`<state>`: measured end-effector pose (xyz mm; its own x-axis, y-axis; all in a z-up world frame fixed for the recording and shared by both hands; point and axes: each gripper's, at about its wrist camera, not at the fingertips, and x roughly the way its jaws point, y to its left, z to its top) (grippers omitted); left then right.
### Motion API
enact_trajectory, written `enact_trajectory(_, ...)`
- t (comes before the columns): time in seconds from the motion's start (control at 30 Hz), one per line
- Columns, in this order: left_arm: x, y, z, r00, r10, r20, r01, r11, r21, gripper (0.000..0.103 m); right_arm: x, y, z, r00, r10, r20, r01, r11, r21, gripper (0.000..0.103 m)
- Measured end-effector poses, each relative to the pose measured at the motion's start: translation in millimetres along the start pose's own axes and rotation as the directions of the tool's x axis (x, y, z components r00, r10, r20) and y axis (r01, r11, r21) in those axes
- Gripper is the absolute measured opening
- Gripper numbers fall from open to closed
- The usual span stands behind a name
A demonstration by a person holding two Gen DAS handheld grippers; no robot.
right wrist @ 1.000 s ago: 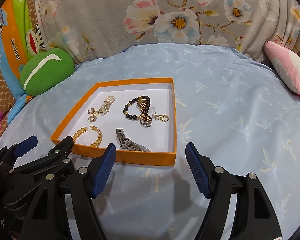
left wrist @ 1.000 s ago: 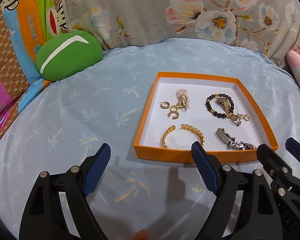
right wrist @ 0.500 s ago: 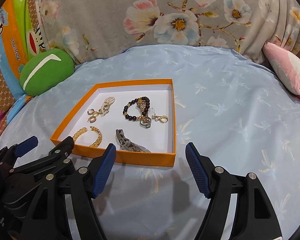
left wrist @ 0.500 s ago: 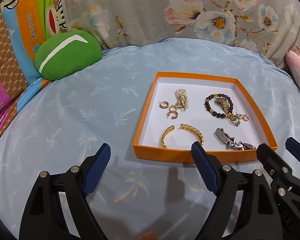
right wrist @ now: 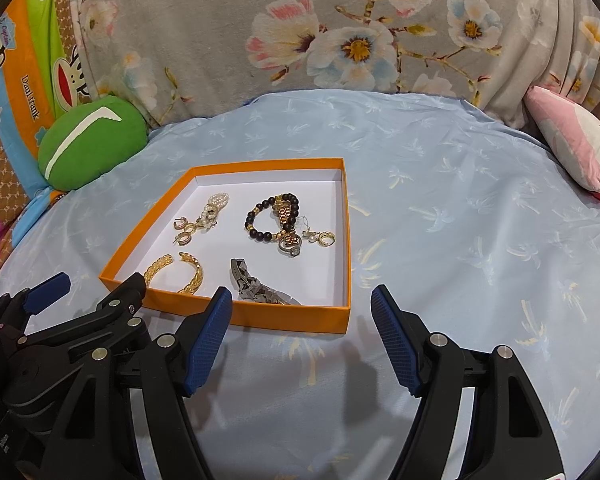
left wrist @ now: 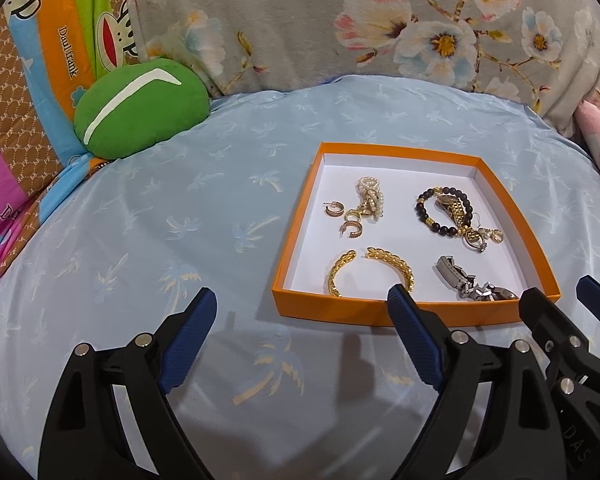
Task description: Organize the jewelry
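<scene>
Across a bed covered by a pale blue sheet (left wrist: 172,208) printed with palm trees, I see both of my grippers held low over the near edge. Behind the sheet stands a grey floral cushion (right wrist: 300,32), with a striped cartoon blanket (left wrist: 40,80) at far left. A round green pillow (left wrist: 140,108) rests against that blanket, and a pink plush (right wrist: 572,140) lies at the right edge of the right view.

An orange tray (left wrist: 296,236) with a white floor sits flat on the sheet, just ahead of the grippers. All the jewelry lies inside it. My left gripper (left wrist: 300,312) points down at the sheet beside the tray's near left corner; its jaws have just been opening, stand wide, and hold nothing. My right gripper (right wrist: 302,308) hovers at the tray's near right corner, jaws well apart and likewise empty.

Inside the tray, a gold cuff (left wrist: 370,270) lies near the front left, and a silver watch band (left wrist: 472,284) near the front right. A dark bead bracelet (left wrist: 444,212) lies toward the back right, touching a gold watch link strip and small rings. A pearl cluster (left wrist: 370,196) lies toward the back left, with gold hoop earrings (left wrist: 348,220) just beside it.
</scene>
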<state>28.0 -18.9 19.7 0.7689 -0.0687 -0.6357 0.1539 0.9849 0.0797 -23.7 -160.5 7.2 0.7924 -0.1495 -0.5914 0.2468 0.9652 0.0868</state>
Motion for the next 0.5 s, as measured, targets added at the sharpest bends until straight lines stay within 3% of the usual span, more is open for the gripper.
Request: enact_trajectory(0.5,-2.1,0.1,-0.8,1.0,0.015,0.005,-0.015,1.0,-0.001,0.085,-2.1,-1.9,3.1,1.0,-0.001,0.002,0.001,1.0,-0.004,0.071)
